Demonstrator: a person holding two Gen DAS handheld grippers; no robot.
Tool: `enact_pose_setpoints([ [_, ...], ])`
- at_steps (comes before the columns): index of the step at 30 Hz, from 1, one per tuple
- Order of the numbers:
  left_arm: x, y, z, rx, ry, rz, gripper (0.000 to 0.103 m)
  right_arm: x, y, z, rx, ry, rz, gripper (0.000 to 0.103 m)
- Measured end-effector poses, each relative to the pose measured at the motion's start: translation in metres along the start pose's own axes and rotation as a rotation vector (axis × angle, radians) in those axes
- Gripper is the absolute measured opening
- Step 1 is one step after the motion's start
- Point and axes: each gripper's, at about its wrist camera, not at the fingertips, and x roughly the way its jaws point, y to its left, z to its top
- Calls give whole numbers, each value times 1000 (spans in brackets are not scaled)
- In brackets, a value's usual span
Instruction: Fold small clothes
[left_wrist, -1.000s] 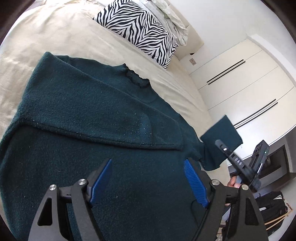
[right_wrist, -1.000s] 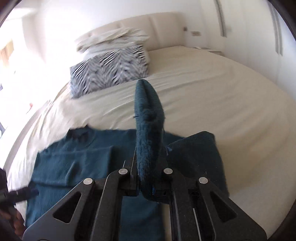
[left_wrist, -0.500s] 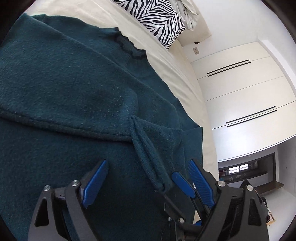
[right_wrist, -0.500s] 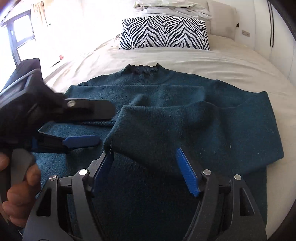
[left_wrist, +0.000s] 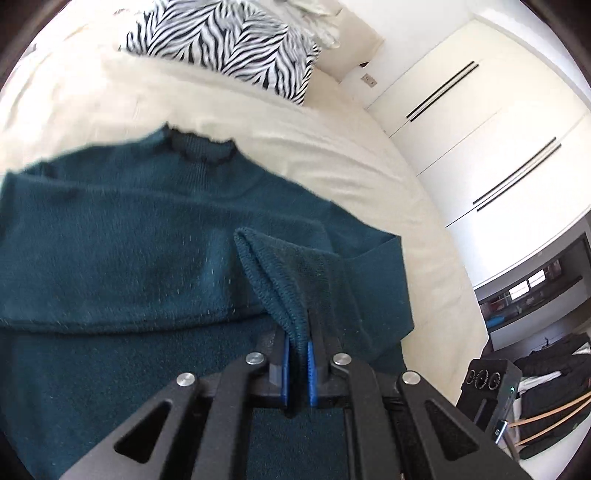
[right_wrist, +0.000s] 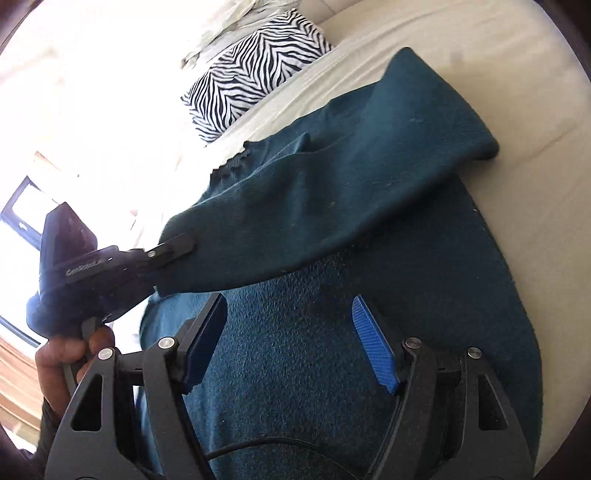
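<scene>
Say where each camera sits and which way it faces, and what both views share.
Left wrist: sits on the left gripper, looks down and forward over the sweater toward the zebra pillow and wardrobe; its own jaws, just closed, pinch the cuff.
Right wrist: sits on the right gripper, looks down over the sweater's body; its own open jaws show, plus the left gripper and the hand holding it.
Shared: sweater, pillow, bed.
</scene>
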Motion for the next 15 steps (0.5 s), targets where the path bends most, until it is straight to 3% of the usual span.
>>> enact_pose_setpoints([
  [5,-58,-26,28,192,-169,43,8,-4,-17,6,117,-15,48,70],
  [7,-67,-23,37,223,-209,70,8,-2,-19,8,148,-15,66,70],
  [10,-69,14,44,161,-214,112,8,4,-23,13,210,-14,79,70],
  [15,-44,90,41,29,-157,192,8,5,-34,19,290,-38,91,70],
])
